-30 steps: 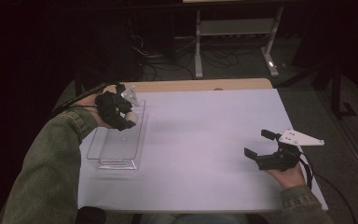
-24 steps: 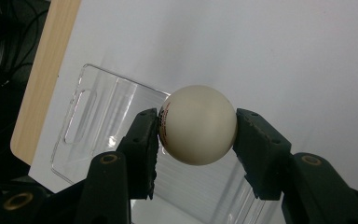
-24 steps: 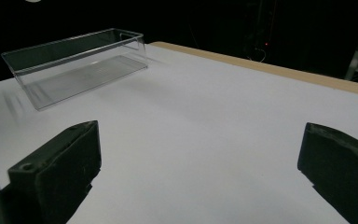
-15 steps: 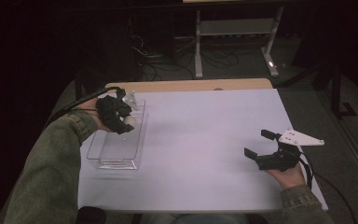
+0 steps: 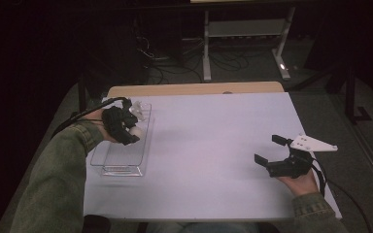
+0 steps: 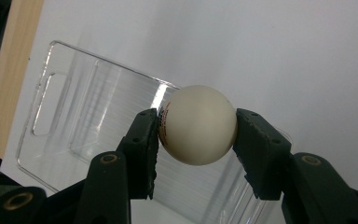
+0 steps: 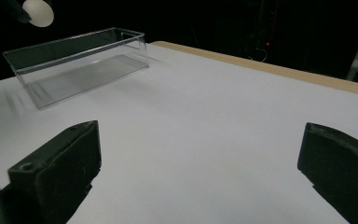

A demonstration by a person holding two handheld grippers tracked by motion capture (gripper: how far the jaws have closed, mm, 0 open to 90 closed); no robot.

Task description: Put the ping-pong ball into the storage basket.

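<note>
My left gripper (image 5: 128, 131) (image 6: 198, 128) is shut on a white ball (image 6: 198, 124) (image 5: 137, 130) (image 7: 37, 12), with a black pad pressed on each side. It hovers over a clear plastic bin (image 5: 121, 145) (image 6: 98, 126) (image 7: 77, 60) that stands on the left part of the white table. The bin looks bare inside. Over at the table's right front, my right gripper (image 5: 271, 149) (image 7: 200, 172) rests low with its jaws wide apart and nothing between them.
The white tabletop (image 5: 213, 141) has a wooden strip (image 5: 194, 89) along its far edge. Beyond it in the dark stand a metal rack (image 5: 245, 39) and tangled cables (image 5: 160, 53). Green sleeves reach in from the bottom.
My left gripper has sunk a little toward the bin with the ball in it. My right gripper has stayed where it was.
</note>
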